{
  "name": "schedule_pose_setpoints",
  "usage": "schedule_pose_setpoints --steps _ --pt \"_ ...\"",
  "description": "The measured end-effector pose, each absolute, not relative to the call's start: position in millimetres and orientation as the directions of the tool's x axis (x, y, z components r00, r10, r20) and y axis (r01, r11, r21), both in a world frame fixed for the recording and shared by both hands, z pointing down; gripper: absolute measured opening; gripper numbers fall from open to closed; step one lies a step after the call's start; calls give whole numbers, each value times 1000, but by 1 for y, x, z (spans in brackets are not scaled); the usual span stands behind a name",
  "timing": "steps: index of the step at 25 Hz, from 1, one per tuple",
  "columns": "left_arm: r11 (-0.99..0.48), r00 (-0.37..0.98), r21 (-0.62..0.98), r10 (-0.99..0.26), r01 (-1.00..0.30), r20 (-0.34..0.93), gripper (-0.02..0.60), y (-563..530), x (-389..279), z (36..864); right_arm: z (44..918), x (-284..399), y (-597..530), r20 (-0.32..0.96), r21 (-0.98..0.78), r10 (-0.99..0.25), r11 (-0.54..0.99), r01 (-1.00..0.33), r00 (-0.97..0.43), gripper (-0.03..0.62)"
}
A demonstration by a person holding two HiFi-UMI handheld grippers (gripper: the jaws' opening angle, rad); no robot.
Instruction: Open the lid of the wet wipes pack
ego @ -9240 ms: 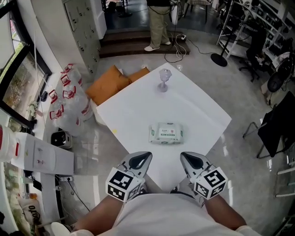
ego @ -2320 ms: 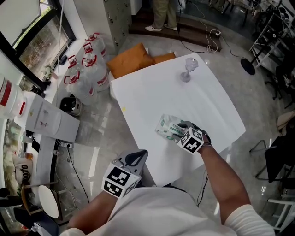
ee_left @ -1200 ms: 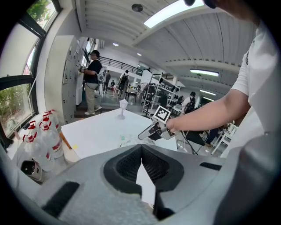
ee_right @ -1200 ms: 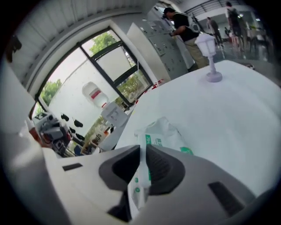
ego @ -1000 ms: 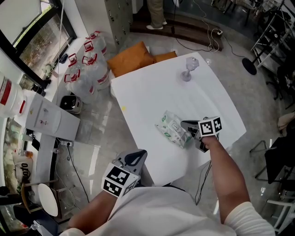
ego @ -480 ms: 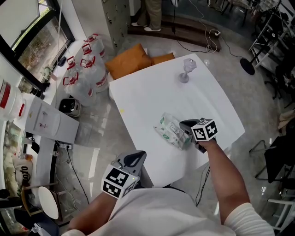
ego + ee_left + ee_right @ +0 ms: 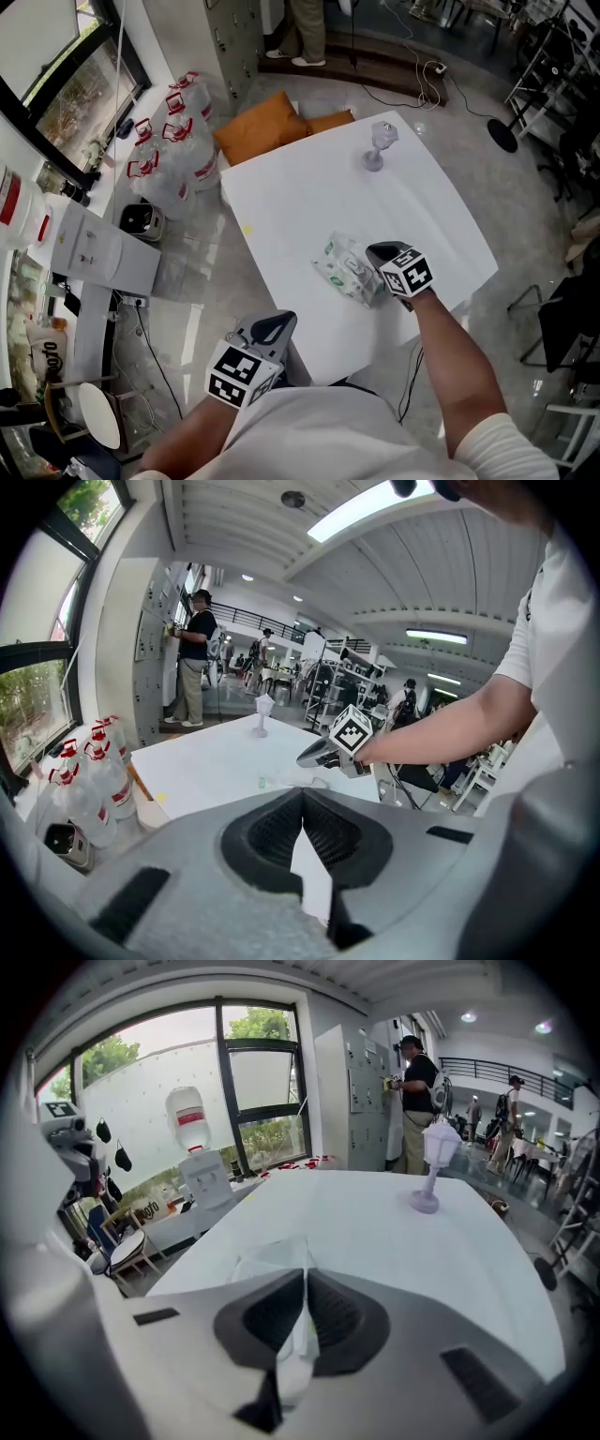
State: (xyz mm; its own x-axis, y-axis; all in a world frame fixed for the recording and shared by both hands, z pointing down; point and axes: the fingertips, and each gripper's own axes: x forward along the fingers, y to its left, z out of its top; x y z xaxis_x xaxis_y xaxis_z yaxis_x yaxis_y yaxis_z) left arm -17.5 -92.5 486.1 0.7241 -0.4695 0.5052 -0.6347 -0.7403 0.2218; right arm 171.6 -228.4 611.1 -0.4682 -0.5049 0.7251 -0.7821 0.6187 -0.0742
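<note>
The white and green wet wipes pack [image 7: 343, 267] lies near the front right of the white table [image 7: 300, 192], with one side raised. My right gripper [image 7: 373, 256] is at the pack's right end. Its jaws have just closed a little further and are shut on a thin white-green flap, the pack's lid [image 7: 298, 1335]. The wrapper [image 7: 272, 1258] shows just beyond the right gripper [image 7: 305, 1283]. My left gripper [image 7: 269, 330] hangs off the table's near corner, shut and holding nothing. In the left gripper view its jaws [image 7: 302, 810] meet, and the right gripper [image 7: 316, 754] is seen over the pack [image 7: 281, 782].
A clear stemmed glass [image 7: 377, 145] stands at the table's far end. Orange cushions [image 7: 262, 131] and wrapped packs of bottles [image 7: 164, 141] lie on the floor to the left. A person [image 7: 298, 28] stands beyond the table. The table's right edge is close to my right hand.
My right gripper has rolled at the pack's end, so its marker cube now faces up, and it has shifted slightly left. The left gripper has stayed put.
</note>
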Motion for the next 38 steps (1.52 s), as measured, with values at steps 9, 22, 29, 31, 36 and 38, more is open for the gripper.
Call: schedule_pose_setpoints --steps 9,22,29,31,36,38 --pt "-730 711 219 -474 -647 519 9 -92 -23 491 626 188 -242 748 9 -540 589 -808 -386 40" --pt "-708 692 227 -483 -669 537 9 -97 -30 497 648 197 -255 777 52 -530 592 -804 -340 62" --pt "-693 681 231 -488 -683 546 9 -96 -34 501 663 199 -258 801 15 -497 574 -818 -334 71" --pt "-687 677 232 -493 -688 547 9 -95 -37 501 669 196 -256 814 17 -477 590 -807 -331 56" --pt "-670 663 233 -505 -705 552 9 -94 -43 502 681 192 -254 826 31 -467 598 -801 -317 8" --pt "-666 660 233 -508 -708 554 9 -94 -46 503 682 193 -255 826 2 -461 578 -816 -324 8"
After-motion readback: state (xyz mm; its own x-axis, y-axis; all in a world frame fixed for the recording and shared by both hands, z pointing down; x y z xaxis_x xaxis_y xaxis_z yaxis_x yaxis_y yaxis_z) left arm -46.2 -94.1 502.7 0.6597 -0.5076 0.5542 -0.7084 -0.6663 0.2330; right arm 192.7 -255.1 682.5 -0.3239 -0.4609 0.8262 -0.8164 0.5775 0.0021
